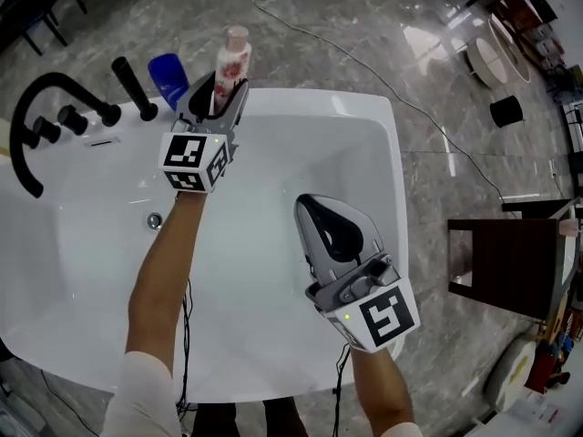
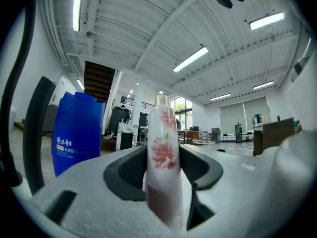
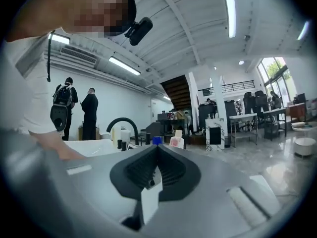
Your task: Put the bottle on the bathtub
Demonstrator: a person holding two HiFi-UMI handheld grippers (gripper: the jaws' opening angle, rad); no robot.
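Observation:
A white bottle (image 1: 235,55) with a pink flower print stands upright at the far rim of the white bathtub (image 1: 364,126). My left gripper (image 1: 217,94) is shut on the bottle's lower part, so the bottle's base is hidden. In the left gripper view the bottle (image 2: 162,157) fills the gap between the jaws. My right gripper (image 1: 306,206) hovers over the tub's basin, shut, with nothing between its tips; in its own view the right gripper (image 3: 157,150) shows the same.
A blue bottle (image 1: 168,77) stands just left of the flowered one, by the black faucet (image 1: 32,107) and its handles (image 1: 134,87). A dark wooden stool (image 1: 510,262) stands right of the tub. A cable (image 1: 364,62) runs across the marble floor. Two people (image 3: 74,110) stand far off.

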